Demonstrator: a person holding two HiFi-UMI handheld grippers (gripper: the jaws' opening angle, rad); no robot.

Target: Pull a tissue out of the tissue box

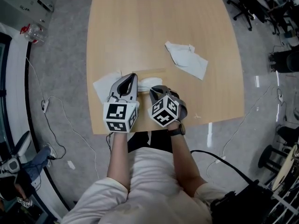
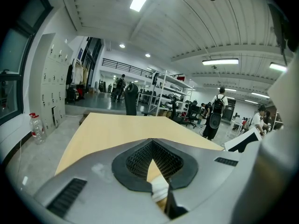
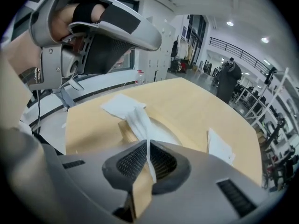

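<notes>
The job has begun but is not done. The right gripper [image 3: 147, 146] has its jaws pinching a tissue [image 3: 137, 120]. That tissue goes from the jaws down to the box [image 3: 124, 126], so I think part of it is out and part is not. What is left is to pull it up and away until it comes free.

The box sits at the near edge of the table [image 1: 140, 22], a bit closer to the near left corner than to the near right one. From the head view, both grippers cover most of it.

The left gripper [image 2: 152, 143] has its jaws pressed together at the tips. I see nothing held between them. A bit of white shows through the gap lower down, and I cannot tell what it is. This gripper is over the left side of the box. It may be there to keep the box from lifting, but that is my guess.

Now the count:
- One box.
- Three tissues. One is in the right jaws.
- One loose tissue [image 1: 105, 85] lies flat near the near left corner, just beside the box.
- One crumpled tissue [image 1: 189, 62] lies between the middle of the table and the right edge.
- Two grippers.
</notes>
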